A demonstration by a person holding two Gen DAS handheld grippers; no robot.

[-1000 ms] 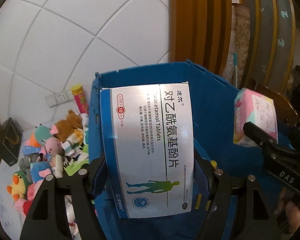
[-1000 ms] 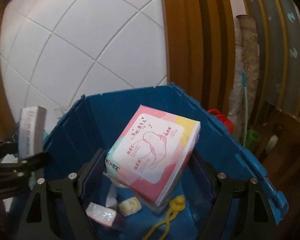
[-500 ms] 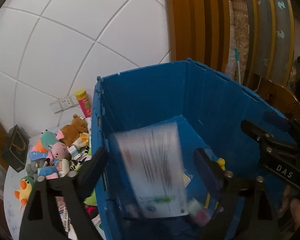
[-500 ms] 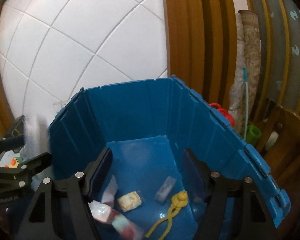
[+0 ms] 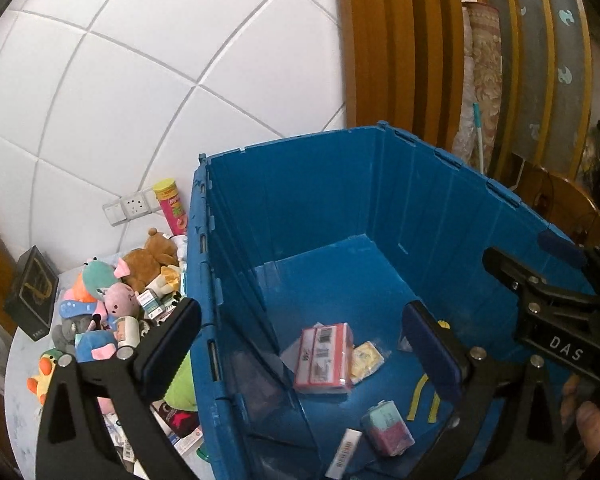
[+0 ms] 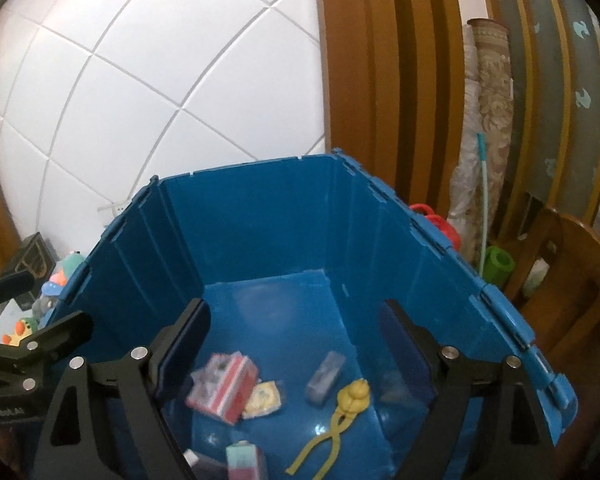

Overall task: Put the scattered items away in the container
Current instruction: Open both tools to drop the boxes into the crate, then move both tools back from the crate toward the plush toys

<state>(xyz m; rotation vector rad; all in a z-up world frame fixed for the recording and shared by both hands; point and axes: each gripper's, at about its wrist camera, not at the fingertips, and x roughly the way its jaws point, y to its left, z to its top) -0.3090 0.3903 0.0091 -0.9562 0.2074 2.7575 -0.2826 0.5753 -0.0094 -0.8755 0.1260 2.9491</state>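
While both my claws hang over the blue bin, this is how things lie.

Left claw point(image 5: 300, 344): spread wide, nothing between the pads, poised above the bin's left wall.

Right claw point(image 6: 296, 344): also spread wide and holding nothing, over the middle of the bin.

Bin point(image 5: 380, 200): open-topped, standing on the floor against the white tiled wall.

In the bin: a red-and-white packet point(image 5: 324, 358) near the middle of the bottom, a small yellow sachet point(image 5: 366, 360) touching it, a yellow duck-headed clip point(image 6: 346, 404) toward the right wall, a clear little box point(image 6: 325, 372) just beside the clip, and a teal-and-pink pack point(image 5: 387, 428) with a white box point(image 5: 344, 452) toward the near wall.

Left to do: a heap of plush toys point(image 5: 112, 300) and small boxes lies outside, along the bin's left wall, with a pink snack tube point(image 5: 171, 210) standing behind it. I judge the job partly done, with plenty outside.

Hard to tell: the near end of the bin bottom is cut off by my own claws; the right view is blurred, so labels are unreadable.
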